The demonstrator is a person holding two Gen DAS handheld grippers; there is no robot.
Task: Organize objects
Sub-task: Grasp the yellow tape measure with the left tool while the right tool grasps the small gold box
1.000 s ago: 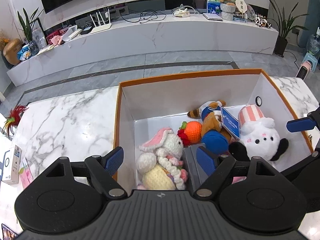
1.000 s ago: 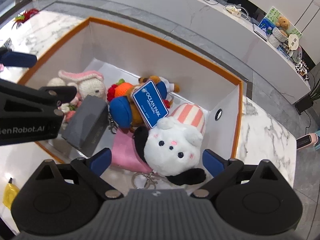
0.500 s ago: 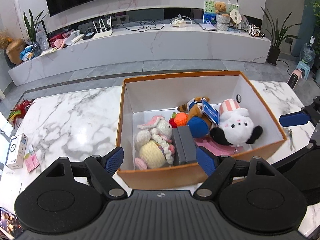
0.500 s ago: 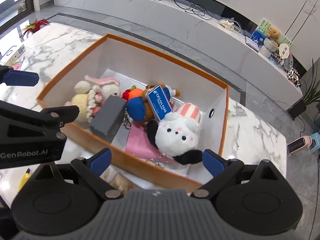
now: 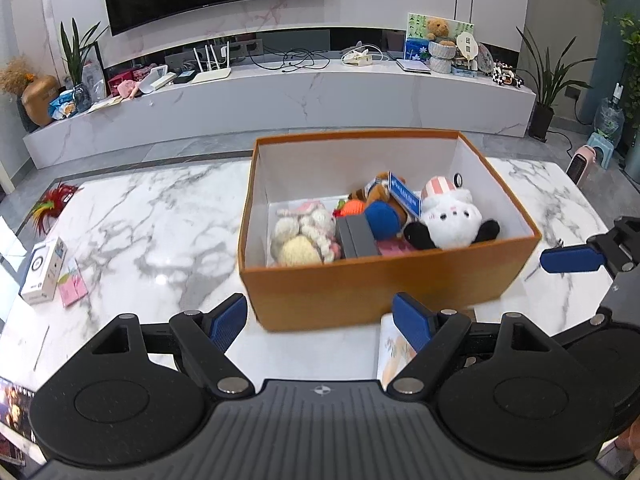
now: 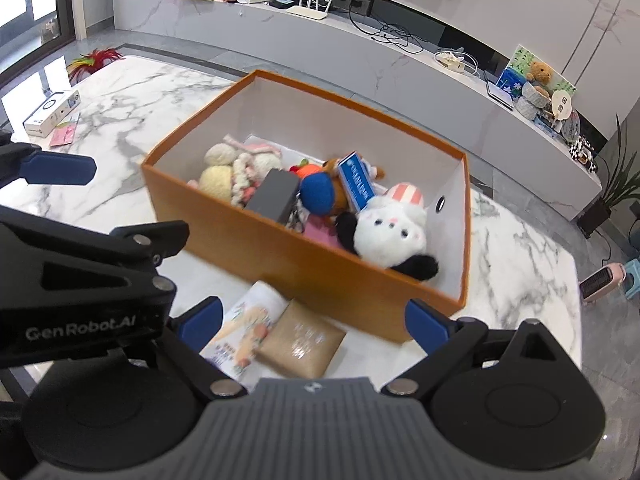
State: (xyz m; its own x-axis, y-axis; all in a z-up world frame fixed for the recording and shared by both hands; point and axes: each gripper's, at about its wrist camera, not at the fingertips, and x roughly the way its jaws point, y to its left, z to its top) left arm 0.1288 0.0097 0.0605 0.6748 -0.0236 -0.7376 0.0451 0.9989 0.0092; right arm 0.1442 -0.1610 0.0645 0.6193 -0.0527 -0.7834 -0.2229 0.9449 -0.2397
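Observation:
An orange box (image 5: 380,292) (image 6: 280,256) stands on the marble table. Inside lie a crochet bunny (image 5: 304,232) (image 6: 236,168), a grey case (image 5: 356,236) (image 6: 276,196), a blue-and-orange plush with a blue tag (image 5: 384,212) (image 6: 320,192) and a white plush in a striped hat (image 5: 448,220) (image 6: 392,228). My left gripper (image 5: 320,316) is open in front of the box's near wall, holding nothing. My right gripper (image 6: 312,320) is open above a tan pouch (image 6: 300,340) and a printed packet (image 6: 244,332) on the table before the box.
A small white carton (image 5: 44,272) and a pink card (image 5: 72,286) lie at the table's left edge, red feathers (image 5: 52,204) beyond them. A long TV console (image 5: 280,96) runs behind the table. A pink heater (image 5: 580,160) stands on the floor at right.
Both grippers have drawn back from over the box's inside to in front of its near wall. The pouch and packet have come into view. Both pairs of jaws stayed open.

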